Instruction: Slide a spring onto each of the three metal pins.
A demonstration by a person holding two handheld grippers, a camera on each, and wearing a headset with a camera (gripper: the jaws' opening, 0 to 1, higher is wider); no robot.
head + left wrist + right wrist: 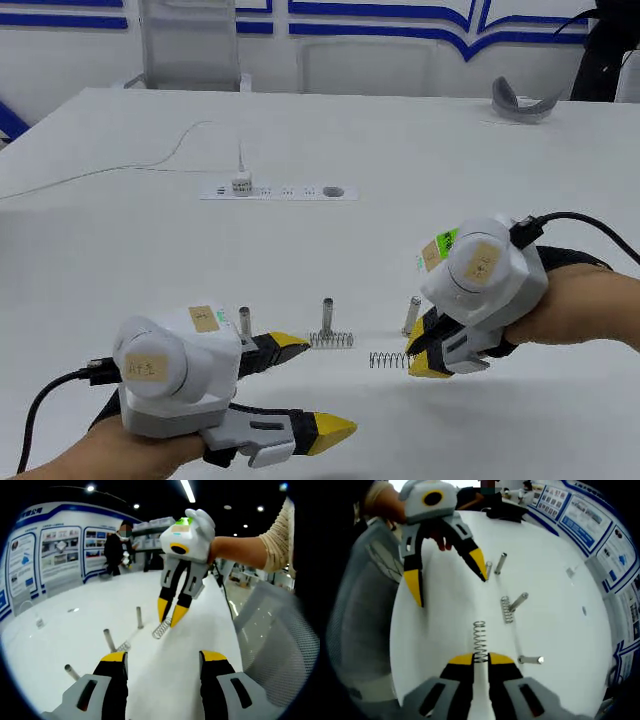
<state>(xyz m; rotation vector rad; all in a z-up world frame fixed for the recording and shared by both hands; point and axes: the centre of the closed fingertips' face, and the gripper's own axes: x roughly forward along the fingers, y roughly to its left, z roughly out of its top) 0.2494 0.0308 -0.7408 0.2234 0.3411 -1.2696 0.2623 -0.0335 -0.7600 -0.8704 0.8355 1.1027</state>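
While the right gripper [418, 362] has its jaws clenched on one end of a spring [388, 360], the rest of that coil sticks out free, low over the table [330, 130] and just in front of the gap between the middle pin [327, 313] and the right pin [412, 314]. A second spring [331, 340] lies on its side at the foot of the middle pin, beside it rather than threaded on, and the left pin [245, 320] is bare. The left gripper [320, 385] hovers near the left pin with its jaws released and nothing between them.

I judge the spring to be very light, thin wire that bends sideways easily. Held by one end, its free end will likely droop or wobble, so the open mouth needs careful lining up over a pin top. A hard squeeze could crush the coils or make it flick out. A hold on the last few turns seems right, leaving the far end free to swallow the pin.

The pins look stiff and smooth. They stand in a close row, so the jaws have little room between neighbours, and the other gripper is close by. Above the pins and toward the person the table is open. The power strip [280, 190] and its cable [150, 165] lie well apart, behind the row
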